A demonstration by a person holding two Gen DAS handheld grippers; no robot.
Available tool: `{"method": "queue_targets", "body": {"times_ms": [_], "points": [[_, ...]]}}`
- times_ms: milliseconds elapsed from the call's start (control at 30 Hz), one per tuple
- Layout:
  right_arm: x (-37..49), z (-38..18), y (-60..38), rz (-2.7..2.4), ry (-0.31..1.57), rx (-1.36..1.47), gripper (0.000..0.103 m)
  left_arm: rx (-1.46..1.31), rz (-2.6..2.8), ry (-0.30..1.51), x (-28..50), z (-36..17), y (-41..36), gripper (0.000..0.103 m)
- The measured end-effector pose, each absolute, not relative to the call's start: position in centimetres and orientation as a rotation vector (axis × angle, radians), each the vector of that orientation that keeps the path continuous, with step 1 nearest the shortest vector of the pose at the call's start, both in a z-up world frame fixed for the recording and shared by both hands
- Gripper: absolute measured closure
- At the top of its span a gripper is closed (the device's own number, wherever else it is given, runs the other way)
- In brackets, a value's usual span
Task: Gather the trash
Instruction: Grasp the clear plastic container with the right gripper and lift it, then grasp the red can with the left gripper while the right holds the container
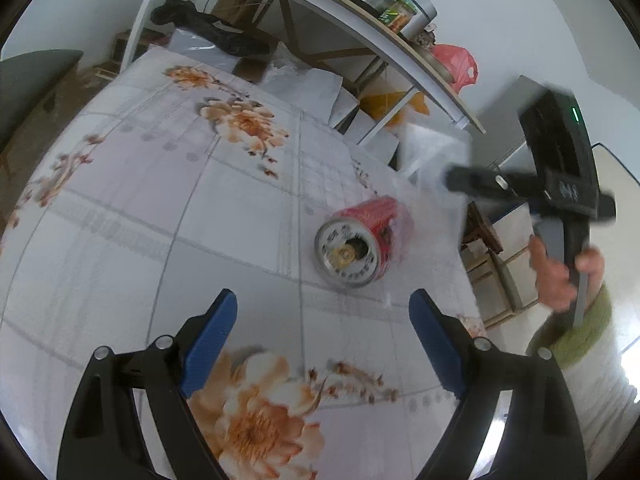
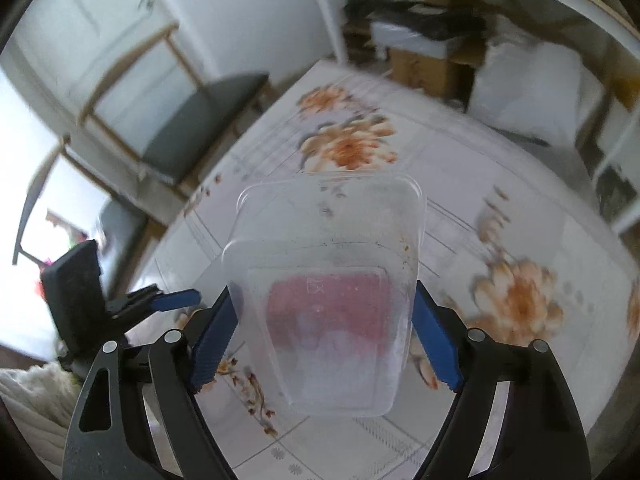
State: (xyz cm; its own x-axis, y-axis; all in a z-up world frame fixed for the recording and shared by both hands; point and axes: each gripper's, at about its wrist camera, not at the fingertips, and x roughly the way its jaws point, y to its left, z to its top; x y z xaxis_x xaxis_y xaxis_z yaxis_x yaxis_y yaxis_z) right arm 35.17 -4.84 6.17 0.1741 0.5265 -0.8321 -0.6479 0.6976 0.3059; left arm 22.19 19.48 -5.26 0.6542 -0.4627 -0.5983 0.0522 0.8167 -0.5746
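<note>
- right gripper [image 2: 324, 320] clamps clear plastic tub [image 2: 326, 280] by its sides, lifted off floral tabletop [image 2: 500, 200] for carrying.
- left gripper [image 1: 324, 344] spread empty, lined up near red can [image 1: 358, 246] lying sideways.

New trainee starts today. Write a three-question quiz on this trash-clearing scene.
1. True or false: the red can stands upright on the floral tablecloth.
2. What sits between the right tool's blue fingers?
   A. clear plastic container
   B. glass jar
   C. paper cup
3. Fill in: the left tool holds ____.

Key: 1 false, it lies on its side; 2 A; 3 nothing.
</note>
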Motion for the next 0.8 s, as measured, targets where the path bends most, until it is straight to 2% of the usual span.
{"method": "queue_targets", "body": {"times_ms": [167,267,633,667,800], "points": [[34.7,5.4,-9.5,0.841,1.109,0.067,0.025,-0.573,-0.340,0.788,24.3,-4.5,19.4,0.018],[33.7,4.6,-12.1,0.838,1.120,0.155,0.025,-0.533,-0.411,0.800,26.2,-4.3,18.5,0.012],[26.9,3.0,-20.4,0.791,1.113,0.404,0.025,-0.391,-0.416,0.839,31.8,-6.9,15.8,0.011],[26.3,2.8,-20.7,0.783,1.110,0.417,0.025,-0.391,-0.408,0.837,32.0,-7.2,15.8,0.012],[23.7,2.1,-22.3,0.767,1.083,0.485,0.025,-0.381,-0.418,0.815,32.0,-7.5,15.1,0.026]]}}
